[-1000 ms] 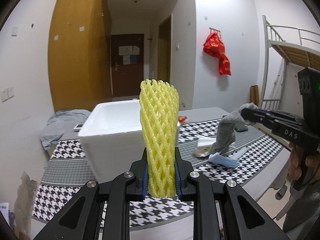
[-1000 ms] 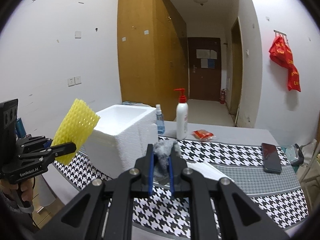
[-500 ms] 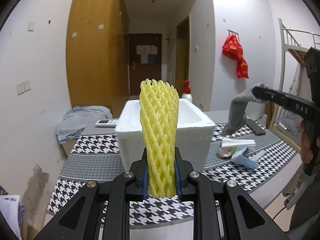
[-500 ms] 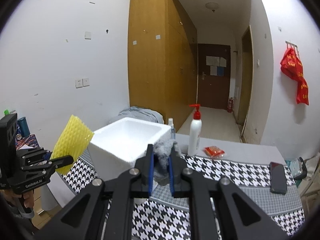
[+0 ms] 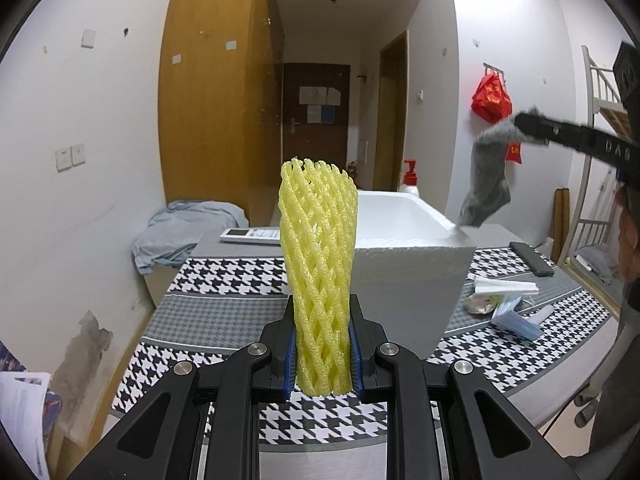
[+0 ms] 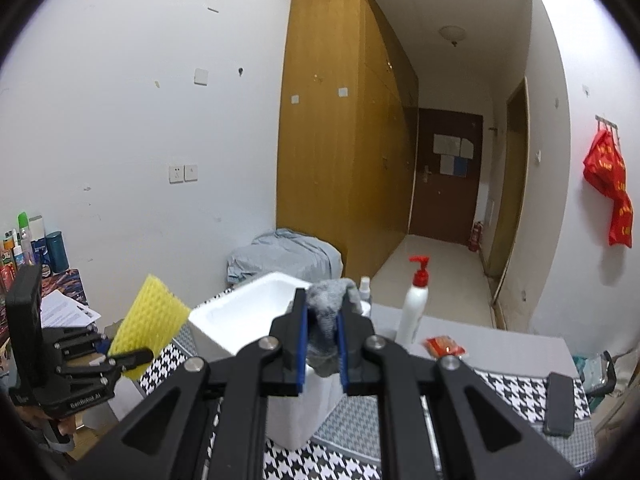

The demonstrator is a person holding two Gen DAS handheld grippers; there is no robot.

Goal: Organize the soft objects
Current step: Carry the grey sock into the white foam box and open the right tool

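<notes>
My left gripper [image 5: 323,356] is shut on a yellow foam net sleeve [image 5: 318,268] that stands upright between its fingers, in front of a white foam box [image 5: 404,256]. My right gripper [image 6: 323,344] is shut on a grey sock [image 6: 328,316], held high above the box [image 6: 256,320]. In the left wrist view the sock [image 5: 486,184] hangs from the right gripper [image 5: 524,126] over the box's right rim. In the right wrist view the left gripper [image 6: 132,358] with the yellow sleeve [image 6: 150,328] is at the lower left of the box.
The houndstooth table [image 5: 224,280] carries a remote [image 5: 250,235], a pump bottle [image 6: 414,312], a small spray bottle [image 6: 365,292], a red packet [image 6: 444,347], a black phone [image 6: 558,404], tissues and a blue packet [image 5: 516,316]. Grey clothes [image 5: 176,232] lie beyond the table's left end.
Both grippers have risen and moved toward the box. The sock has been lifted clear of the table and now hangs over the box's right rim.
</notes>
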